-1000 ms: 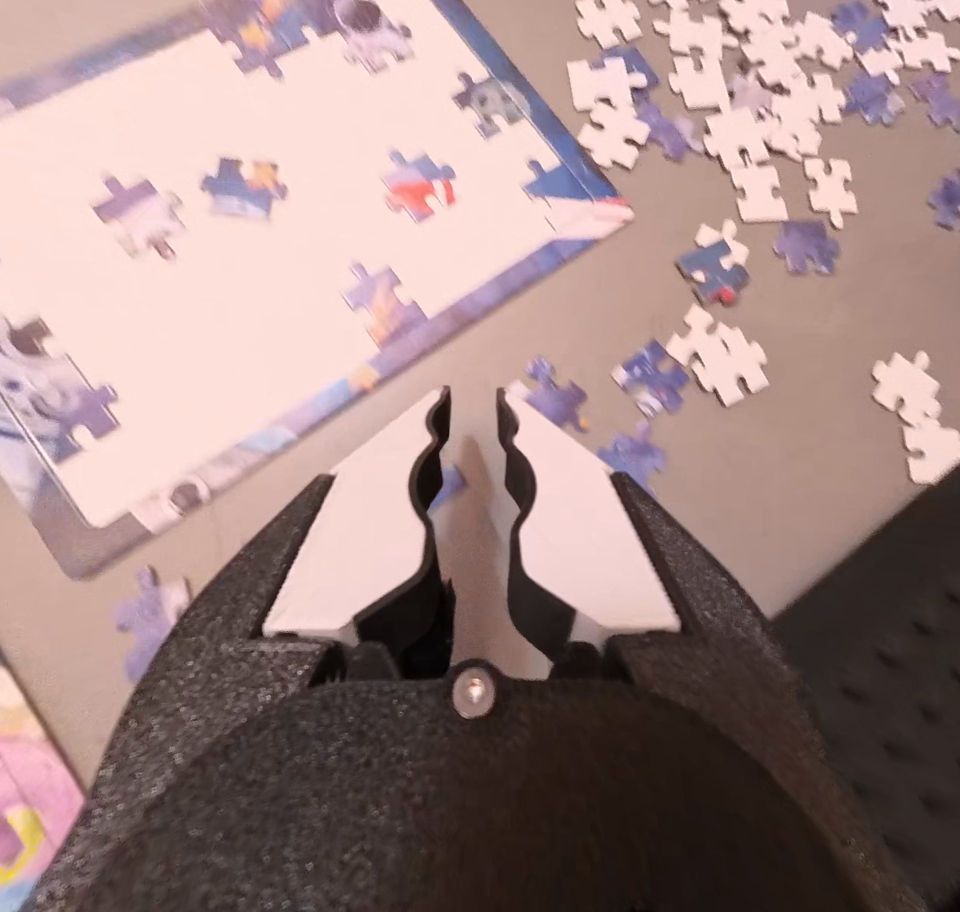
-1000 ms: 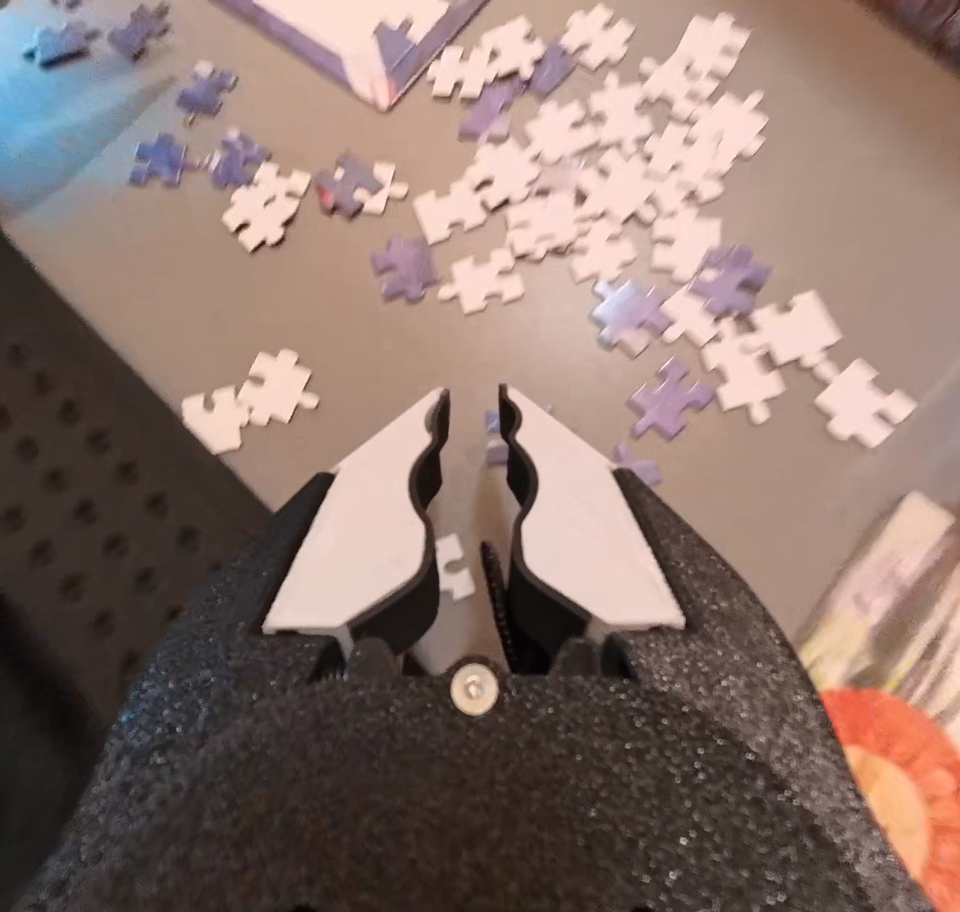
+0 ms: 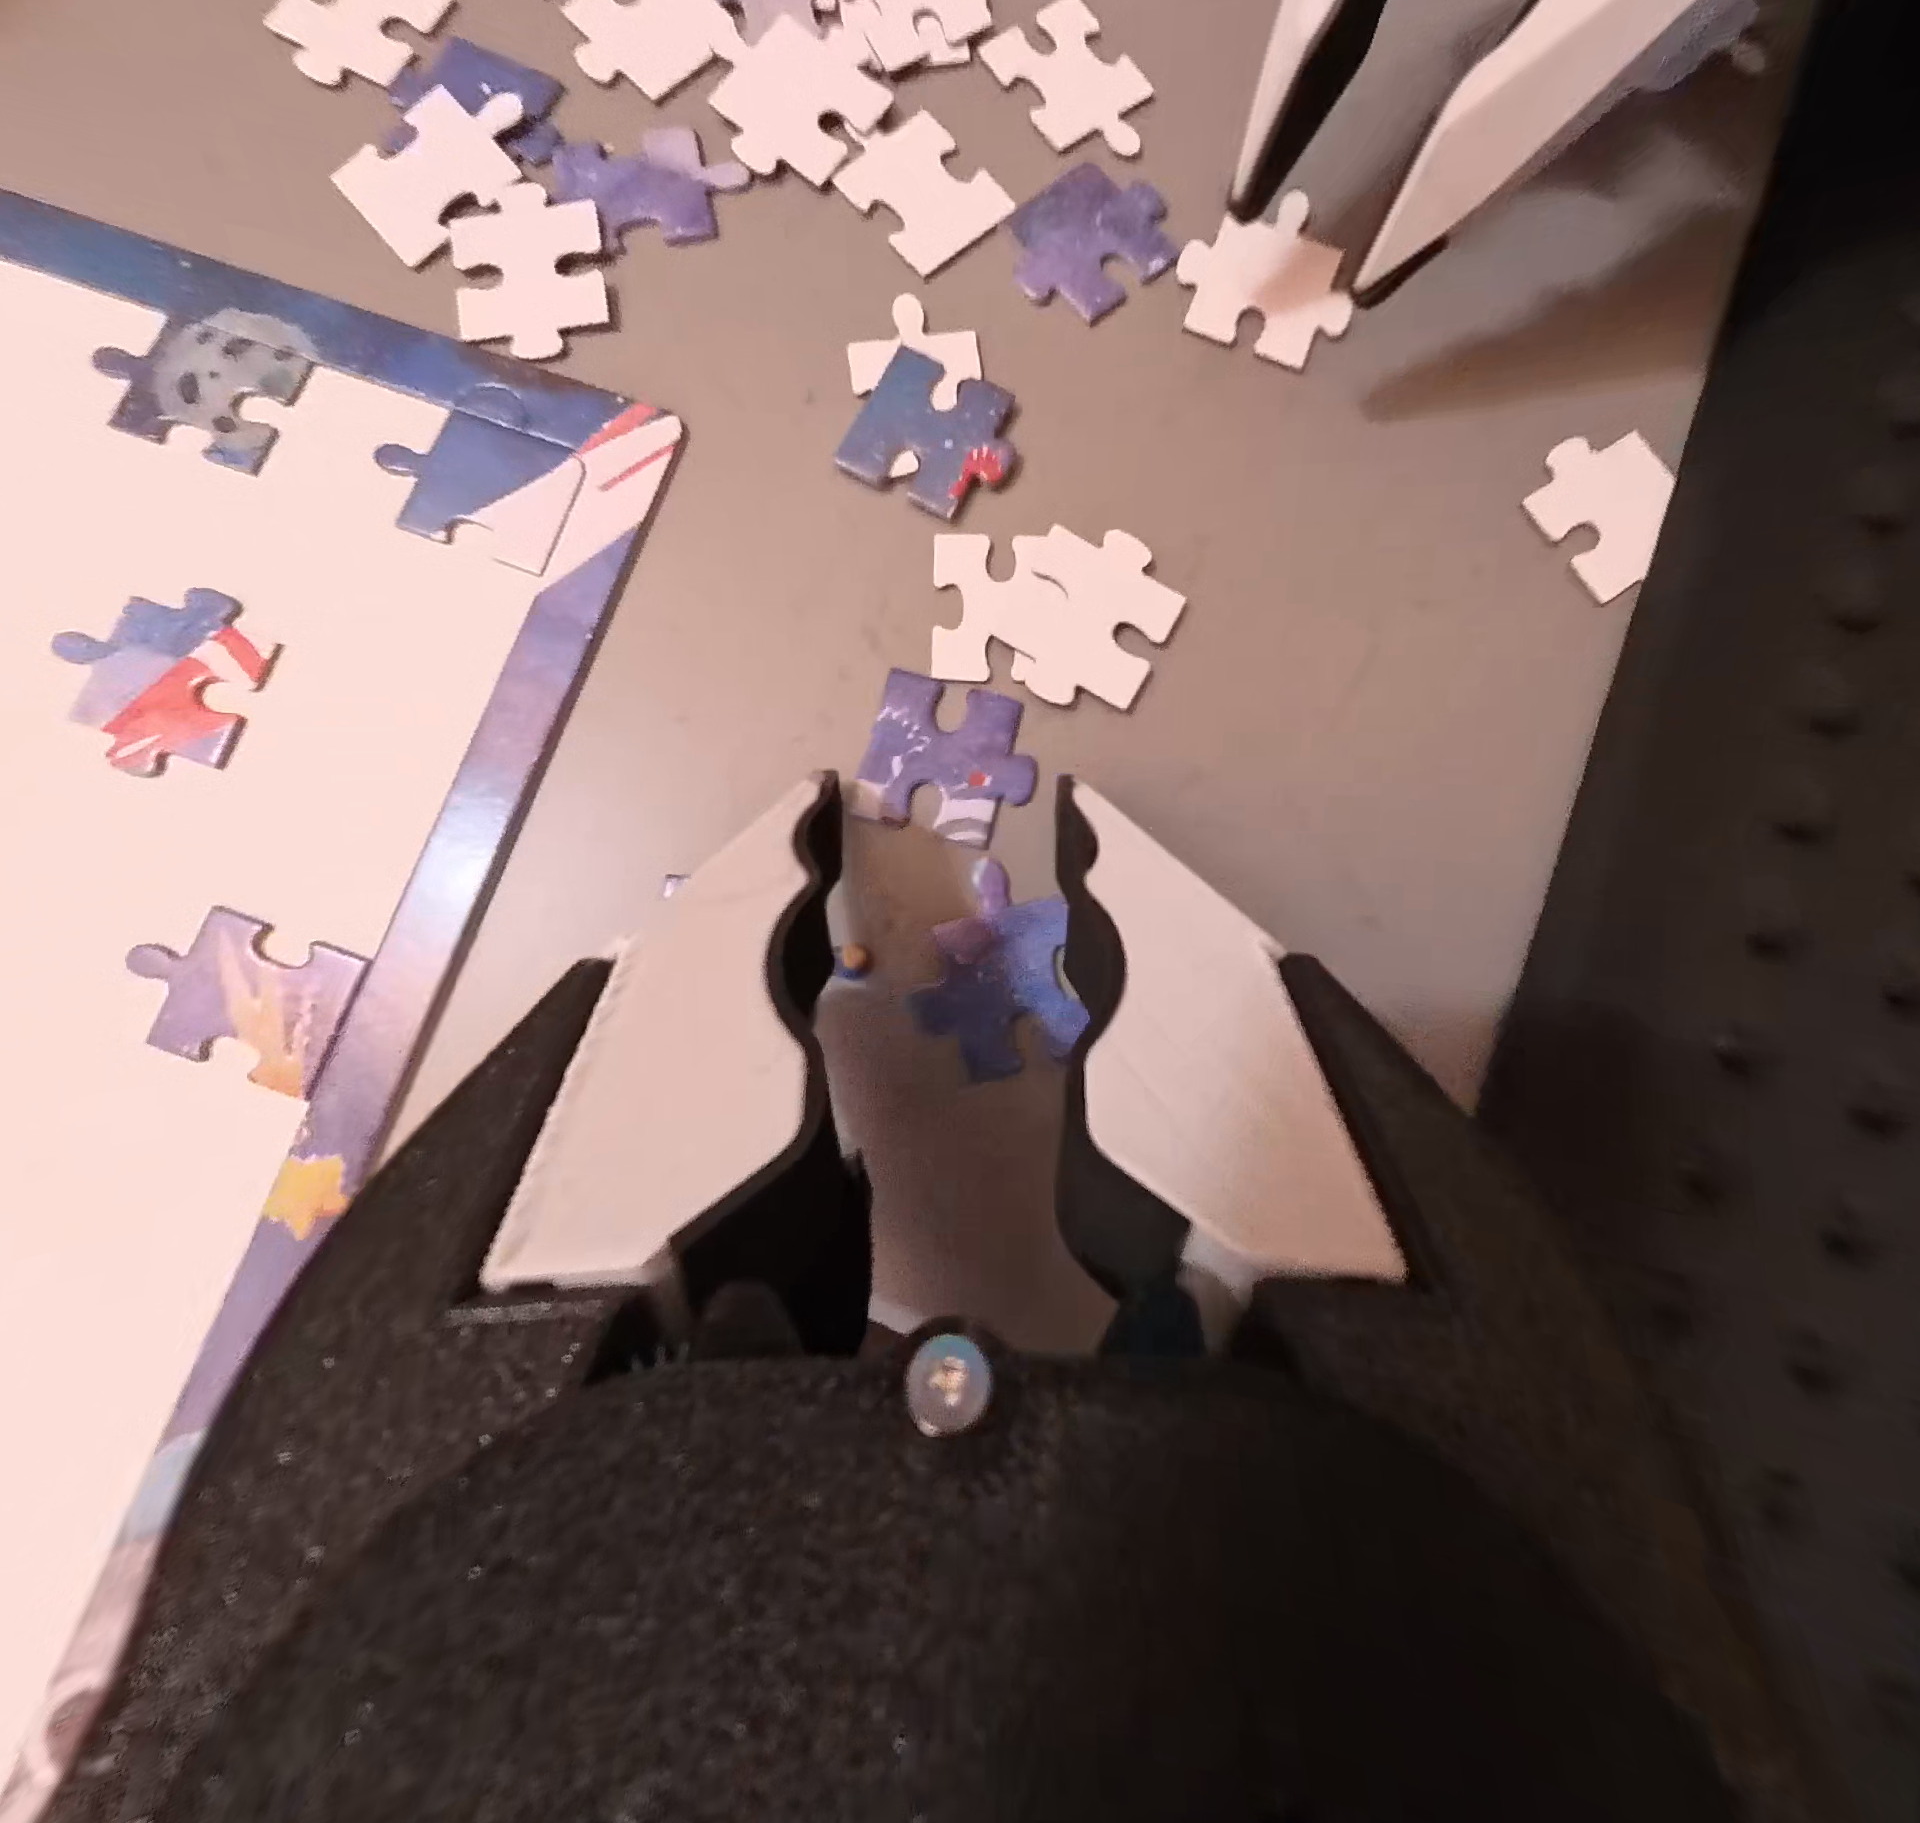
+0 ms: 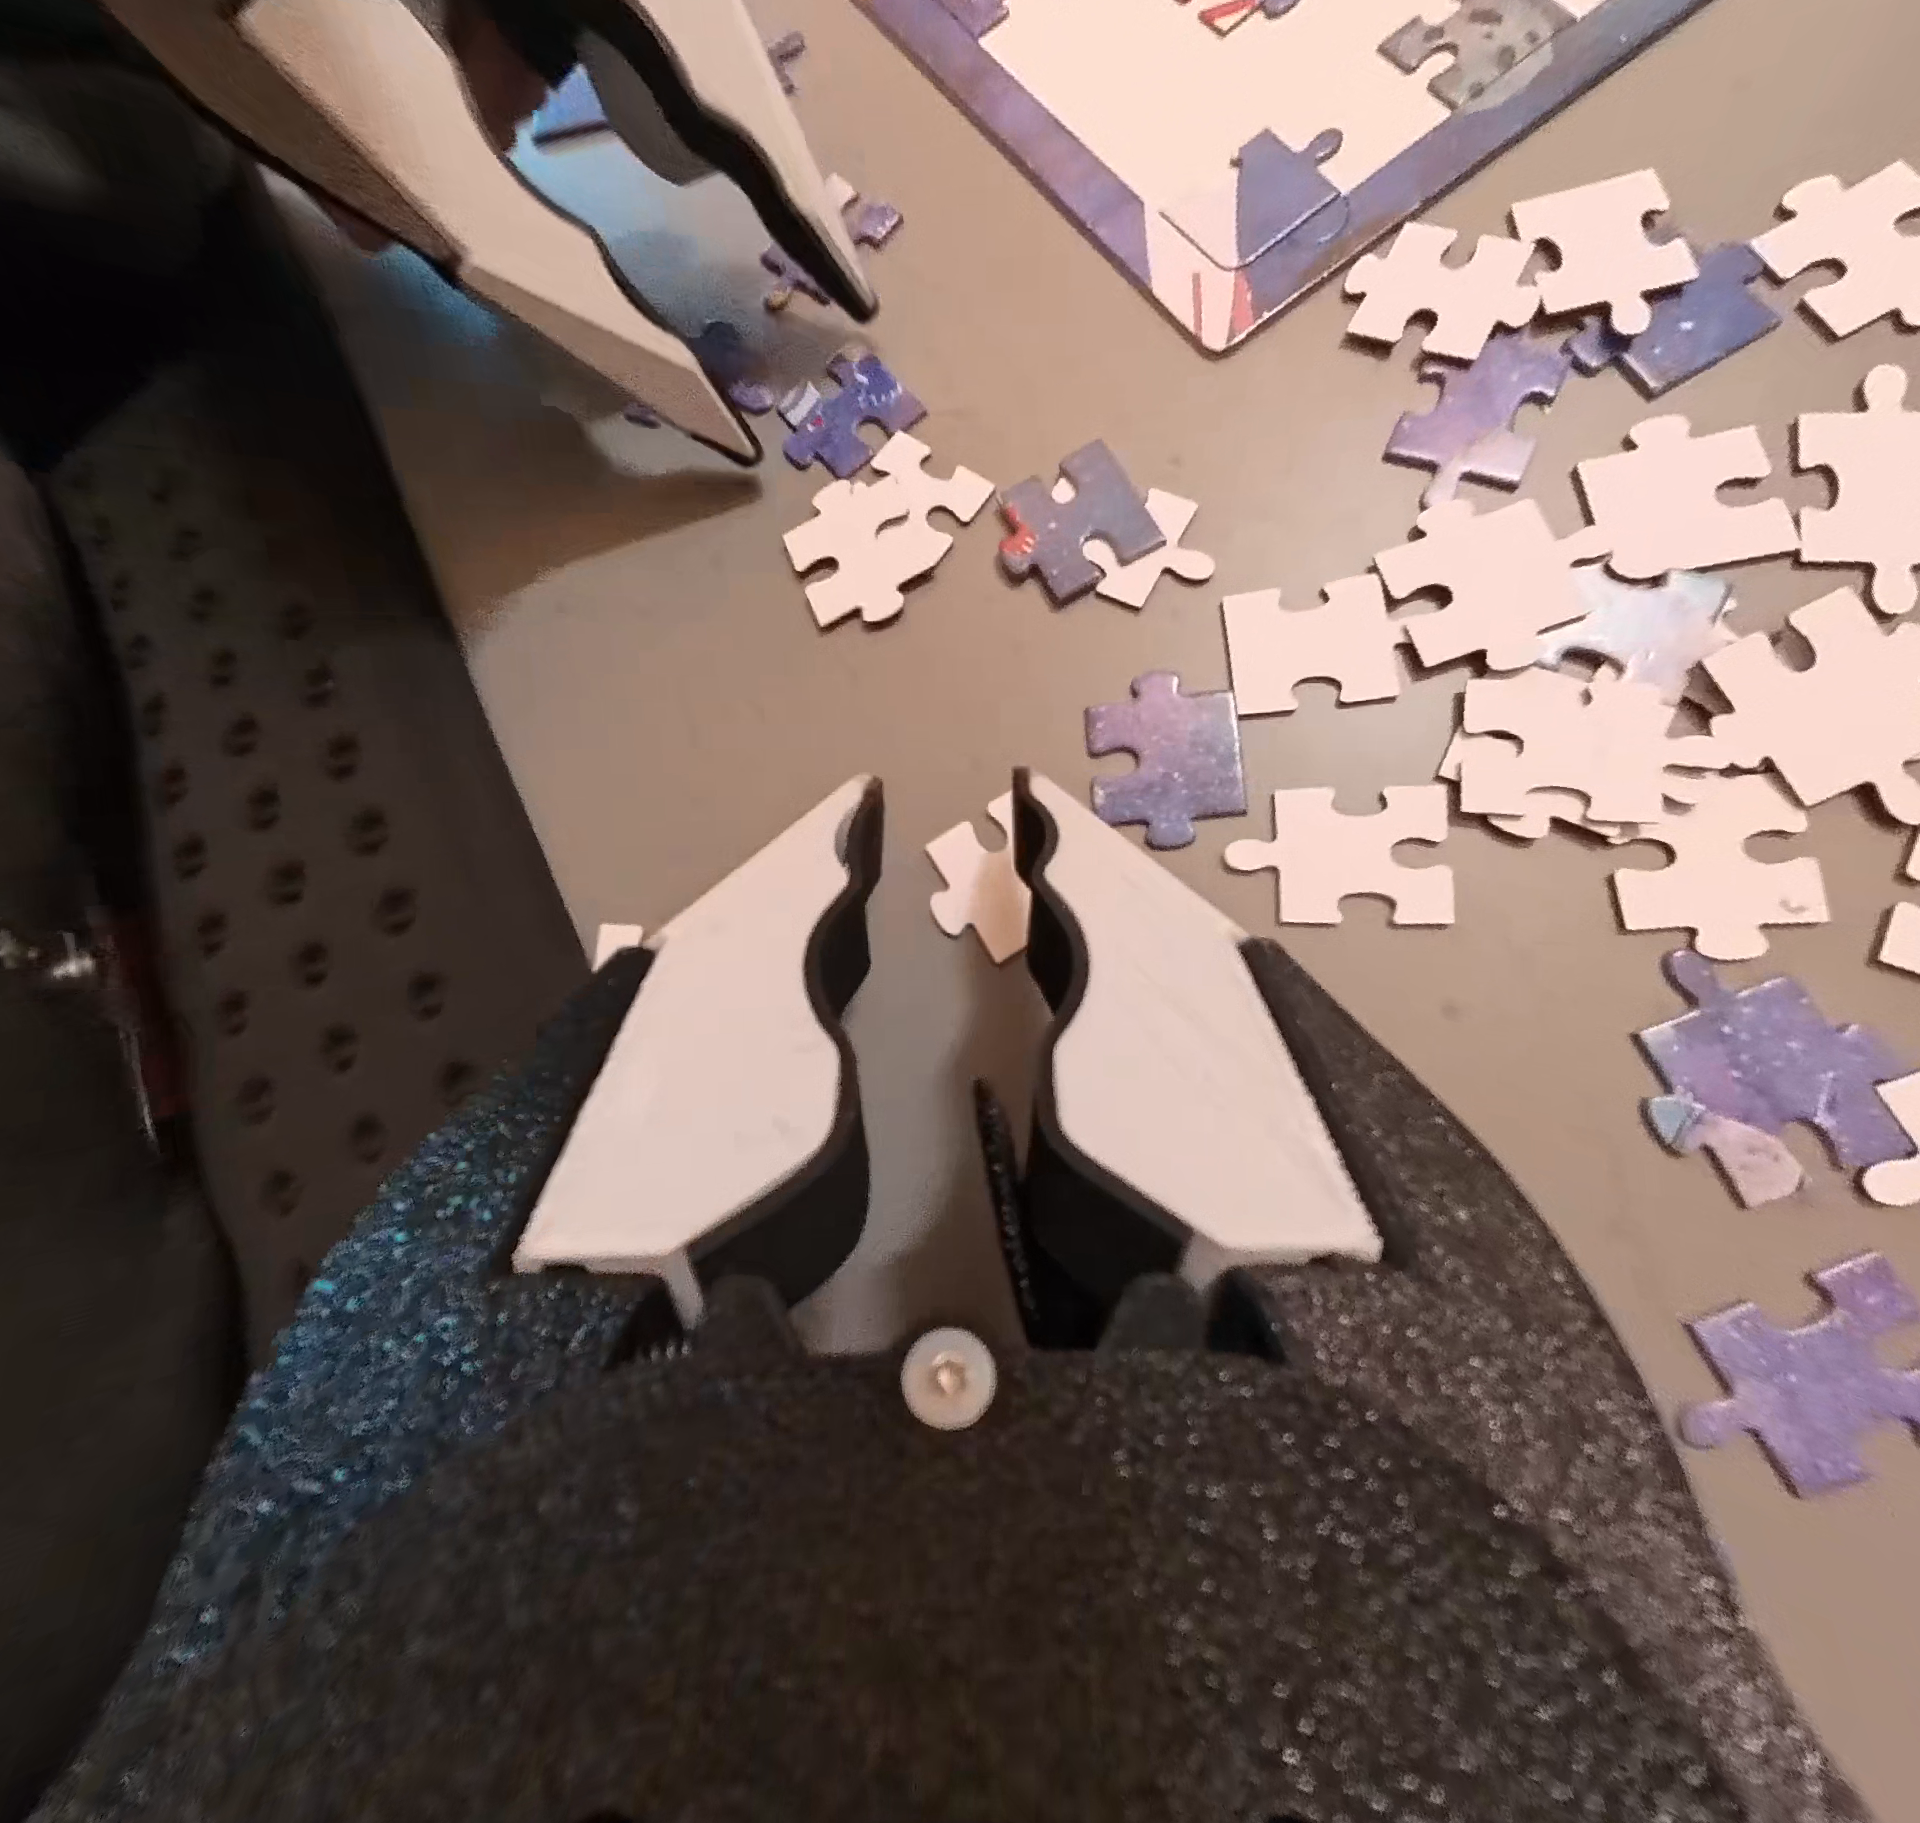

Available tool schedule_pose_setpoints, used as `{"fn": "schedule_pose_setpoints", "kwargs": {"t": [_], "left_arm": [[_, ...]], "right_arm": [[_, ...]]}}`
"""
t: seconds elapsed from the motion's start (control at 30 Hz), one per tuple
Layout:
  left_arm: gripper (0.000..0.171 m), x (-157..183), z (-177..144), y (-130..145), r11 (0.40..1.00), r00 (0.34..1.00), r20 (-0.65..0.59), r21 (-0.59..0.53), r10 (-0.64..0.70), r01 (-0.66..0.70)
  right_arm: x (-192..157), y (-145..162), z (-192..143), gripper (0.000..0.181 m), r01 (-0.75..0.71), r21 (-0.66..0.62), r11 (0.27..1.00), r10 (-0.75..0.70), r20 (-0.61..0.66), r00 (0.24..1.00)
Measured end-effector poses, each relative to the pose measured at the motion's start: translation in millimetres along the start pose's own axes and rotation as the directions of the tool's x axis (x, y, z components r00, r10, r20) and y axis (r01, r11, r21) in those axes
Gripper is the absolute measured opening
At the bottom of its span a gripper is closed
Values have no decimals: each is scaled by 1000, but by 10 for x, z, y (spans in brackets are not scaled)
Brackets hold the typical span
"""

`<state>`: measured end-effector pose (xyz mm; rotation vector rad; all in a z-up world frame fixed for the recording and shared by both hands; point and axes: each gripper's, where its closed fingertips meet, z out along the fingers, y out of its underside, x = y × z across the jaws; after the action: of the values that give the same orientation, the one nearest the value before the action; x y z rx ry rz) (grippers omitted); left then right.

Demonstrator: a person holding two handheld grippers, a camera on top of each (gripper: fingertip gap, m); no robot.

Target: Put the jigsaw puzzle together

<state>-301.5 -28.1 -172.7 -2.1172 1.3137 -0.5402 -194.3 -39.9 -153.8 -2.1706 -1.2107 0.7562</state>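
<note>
L gripper (image 3: 945, 797): we see fingers spread, nothing held; blue piece (image 3: 1003, 994) flat on tabletop (image 3: 1351, 838) betw. them.
R gripper (image 4: 948, 802): fingers apart, empty; white piece (image 4: 971, 874) lies by its right finger.
Board (image 3: 499, 838): left, mostly bare.

Left hand-held gripper (image 3: 943, 797): grainy matt black body, smooth white plastic fingers (image 3: 675, 1046); cardboard puzzle pieces (image 3: 1049, 610) at 12 o'clock; smooth matt grey counter (image 3: 1351, 734).

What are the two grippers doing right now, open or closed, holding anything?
Left gripper: jaws open, holding nothing, poised over a blue puzzle piece.
Right gripper: jaws open, holding nothing, tips at a white face-down piece.
</note>
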Motion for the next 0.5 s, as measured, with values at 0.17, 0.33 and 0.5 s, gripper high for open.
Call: {"fn": "schedule_pose_setpoints", "kwargs": {"t": [0.17,0.33,0.5], "left_arm": [[40,-7,24,-31,1000,995,-94,15,26,-24],[27,-62,24,33,996,990,-107,16,88,-87],[27,-64,27,31,997,992,-91,9,83,-83]], "right_arm": [[-61,4,0,25,-37,37,999,37,23,999],[-82,-166,-83,25,-61,135,989,53,65,997],[22,-282,-121,25,-69,185,980,60,52,997]]}}
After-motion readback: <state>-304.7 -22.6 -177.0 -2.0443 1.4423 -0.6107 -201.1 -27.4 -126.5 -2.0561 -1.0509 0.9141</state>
